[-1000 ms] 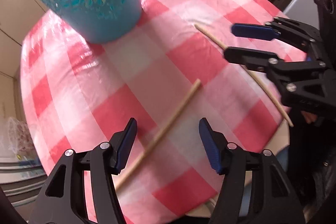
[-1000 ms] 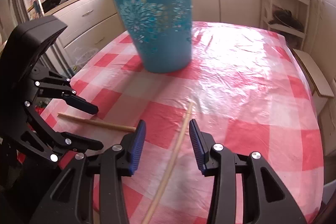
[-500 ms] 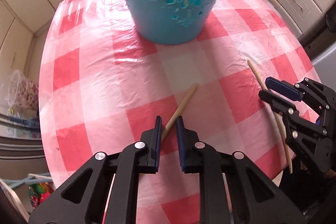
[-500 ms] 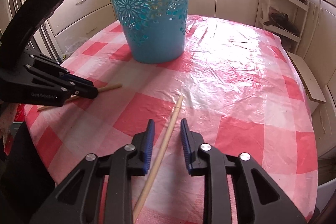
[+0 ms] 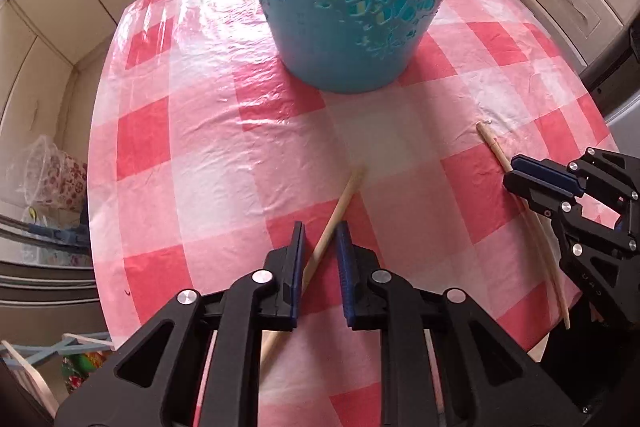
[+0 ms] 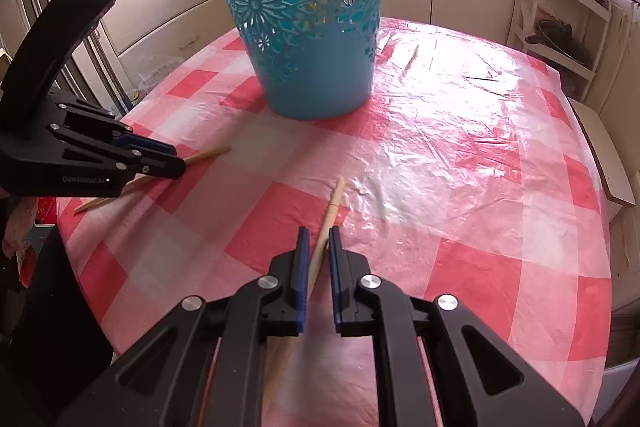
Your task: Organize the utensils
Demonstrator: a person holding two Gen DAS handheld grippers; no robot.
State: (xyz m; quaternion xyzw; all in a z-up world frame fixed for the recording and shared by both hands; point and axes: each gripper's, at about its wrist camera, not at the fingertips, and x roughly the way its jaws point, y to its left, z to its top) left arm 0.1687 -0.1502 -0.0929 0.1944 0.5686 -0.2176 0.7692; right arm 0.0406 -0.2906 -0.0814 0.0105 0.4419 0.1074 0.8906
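Left tongs and right tongs each clamped on a wooden chopstick, the left chopstick and right chopstick lying on the checked worktop, near the blue basket.

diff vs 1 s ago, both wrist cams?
Both grippers went from wide open to nearly shut, each straddling a chopstick: left gripper around the left chopstick, right gripper around the right chopstick. Both moved closer to the blue basket. Chopsticks and basket stayed on the tablecloth.
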